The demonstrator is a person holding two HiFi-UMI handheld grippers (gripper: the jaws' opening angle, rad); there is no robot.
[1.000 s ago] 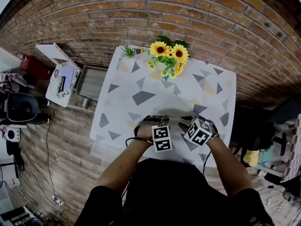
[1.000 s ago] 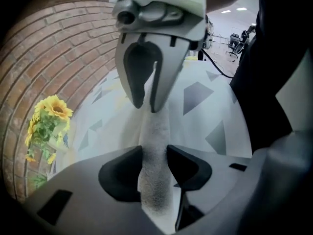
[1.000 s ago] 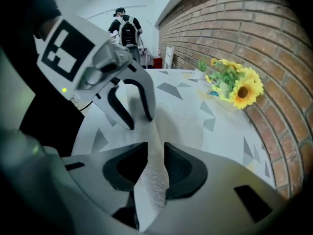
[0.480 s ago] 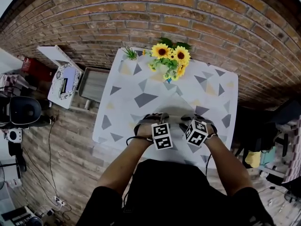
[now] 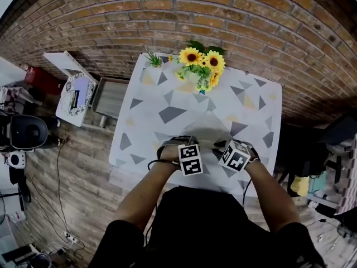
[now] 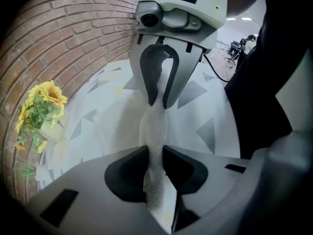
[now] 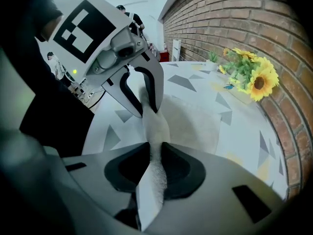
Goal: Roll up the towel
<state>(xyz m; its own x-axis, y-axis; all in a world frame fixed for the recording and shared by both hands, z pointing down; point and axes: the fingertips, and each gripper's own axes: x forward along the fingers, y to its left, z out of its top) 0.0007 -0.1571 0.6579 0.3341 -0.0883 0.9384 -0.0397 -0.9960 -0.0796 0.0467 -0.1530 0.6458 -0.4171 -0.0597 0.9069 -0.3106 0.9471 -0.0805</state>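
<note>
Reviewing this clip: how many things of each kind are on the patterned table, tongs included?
towel: 1
sunflower bunch: 1
small green plant: 1
tongs: 2, the left tongs and the right tongs; both have just been closing and now pinch the towel between them
Total: 5

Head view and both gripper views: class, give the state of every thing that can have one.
towel: flat on the table, near edge pinched up.
left claw: just closed further, shut on the towel.
right claw: just closed further, shut on the towel.
sunflowers: upright at the table's far edge.
</note>
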